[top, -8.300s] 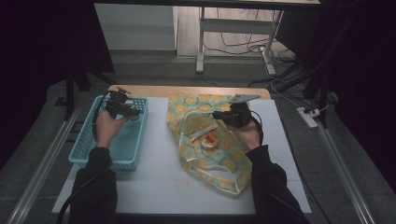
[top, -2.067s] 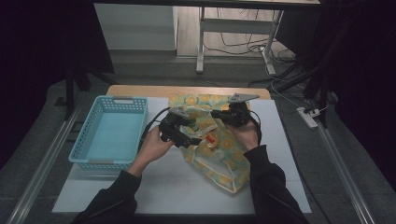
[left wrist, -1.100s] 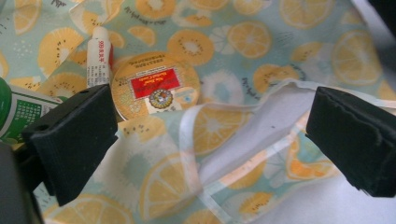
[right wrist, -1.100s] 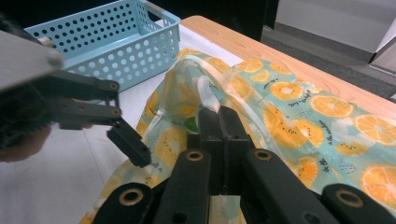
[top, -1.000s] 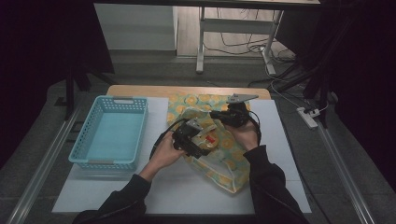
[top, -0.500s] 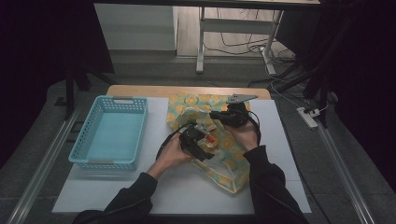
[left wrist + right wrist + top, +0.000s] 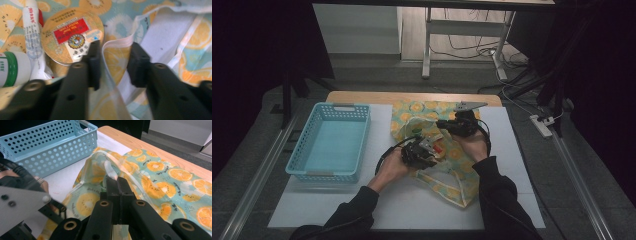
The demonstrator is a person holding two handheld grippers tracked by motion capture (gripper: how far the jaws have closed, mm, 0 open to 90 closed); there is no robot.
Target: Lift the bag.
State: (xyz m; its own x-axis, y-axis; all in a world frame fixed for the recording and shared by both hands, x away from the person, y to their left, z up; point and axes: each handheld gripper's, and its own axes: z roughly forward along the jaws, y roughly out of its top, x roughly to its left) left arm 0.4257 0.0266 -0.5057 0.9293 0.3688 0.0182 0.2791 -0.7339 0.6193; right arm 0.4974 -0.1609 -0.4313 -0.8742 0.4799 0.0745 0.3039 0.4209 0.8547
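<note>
Bag [image 7: 447,160] rim pinched by right gripper [image 7: 117,185]; left gripper [image 7: 113,58], jaws just closing, straddles its blurred strap untouched.

Tight room inside the bag's mouth, open desk all around

The fruit-print bag [image 7: 447,165] is held open at its rim by the right gripper [image 7: 443,123], its jaws clamped on the fabric, so the mouth leaves a narrow way in; the left gripper [image 7: 113,63] sits there, its jaws just closing astride the white hem [image 7: 117,43], crowded by a round tin [image 7: 72,35], a tube [image 7: 33,37] and a bottle [image 7: 12,68]. The blue basket [image 7: 329,142] blocks the desk's [image 7: 412,205] left side; the near strip lies free.
</note>
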